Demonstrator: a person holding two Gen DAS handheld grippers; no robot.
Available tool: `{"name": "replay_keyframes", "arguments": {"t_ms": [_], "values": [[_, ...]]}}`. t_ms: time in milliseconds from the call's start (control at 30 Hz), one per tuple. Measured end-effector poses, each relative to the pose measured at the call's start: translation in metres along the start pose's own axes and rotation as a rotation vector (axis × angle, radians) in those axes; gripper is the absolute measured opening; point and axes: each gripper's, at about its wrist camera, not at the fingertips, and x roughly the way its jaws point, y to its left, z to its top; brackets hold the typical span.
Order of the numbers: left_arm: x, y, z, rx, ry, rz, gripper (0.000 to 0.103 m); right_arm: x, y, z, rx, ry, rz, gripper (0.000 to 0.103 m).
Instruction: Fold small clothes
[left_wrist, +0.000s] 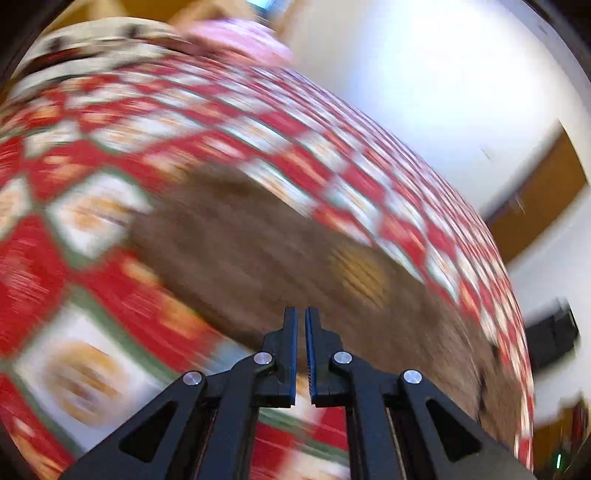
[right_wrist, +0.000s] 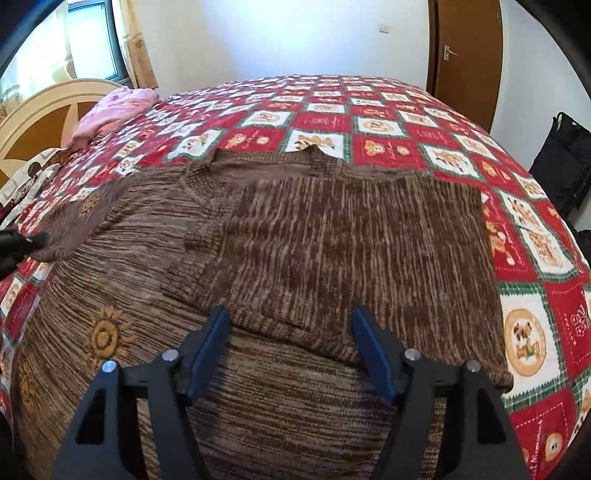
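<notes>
left wrist view: everything's smeared with motion blur from where i'm sitting, only the tongs are sharp
left gripper (left_wrist: 301, 314): jaws pinched together, just a sliver of gap, and i can't see anything caught between them
sweater, left view: a brown blurry patch (left_wrist: 258, 236) lying on the bedspread (left_wrist: 92, 266) right ahead of the tips, with an orange blob on it i can't make out
top corner: something pink (left_wrist: 240, 40) on the bed, too blurred to name
right wrist view: nice and crisp
right gripper (right_wrist: 291, 317): jaws spread wide, blue pads (right_wrist: 212, 343) apart, nothing gripped, hovering over the knit
brown sweater (right_wrist: 332, 251): spread on the red, white and green teddy-bear bedspread (right_wrist: 524, 332), its right side folded over onto the body, an orange sun design (right_wrist: 105, 338) showing on the lower left part
left edge: a dark tip (right_wrist: 37, 240) at the sweater's left sleeve, can't tell if it touches
background: pink bedding (right_wrist: 114, 110) by the cream headboard (right_wrist: 44, 107), wooden door (right_wrist: 469, 48), black bag (right_wrist: 561, 162) by the wall
</notes>
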Motion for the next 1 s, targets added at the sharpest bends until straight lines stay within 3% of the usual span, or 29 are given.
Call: {"name": "replay_keyframes", "arguments": {"t_ms": [33,67,100,167,333,600,667,800,833,900,1000], "values": [[-0.002,0.011,0.007,-0.030,-0.029,0.026,0.006,0.000,0.001,0.000,-0.003,0.001,-0.003,0.073],[-0.002,0.024,0.013,-0.056,-0.049,0.044,0.017,0.001,0.002,0.000,-0.010,0.003,-0.009,0.073],[0.000,0.032,0.017,-0.070,-0.051,0.045,0.046,0.002,0.003,0.000,-0.017,0.004,-0.014,0.074],[0.005,0.046,0.020,-0.117,-0.067,0.049,0.073,0.003,0.007,-0.001,-0.038,0.008,-0.031,0.075],[0.021,0.060,0.022,-0.163,-0.060,0.055,0.073,0.004,0.009,-0.001,-0.050,0.010,-0.042,0.077],[0.030,0.044,0.029,-0.166,-0.031,0.210,0.073,0.005,0.010,-0.001,-0.059,0.011,-0.049,0.078],[0.025,0.046,0.026,-0.204,-0.048,0.189,0.073,0.005,0.010,-0.002,-0.057,0.011,-0.045,0.078],[0.014,0.066,0.017,-0.318,-0.095,0.068,0.071,0.005,0.010,-0.002,-0.055,0.011,-0.042,0.078],[0.015,0.069,0.017,-0.327,-0.103,0.059,0.068,0.005,0.010,-0.002,-0.055,0.010,-0.042,0.078],[0.018,0.071,0.017,-0.317,-0.113,0.103,0.044,0.005,0.010,-0.002,-0.053,0.010,-0.041,0.078],[0.025,0.065,0.018,-0.262,-0.117,0.156,0.037,0.005,0.010,-0.002,-0.053,0.010,-0.041,0.078]]}}
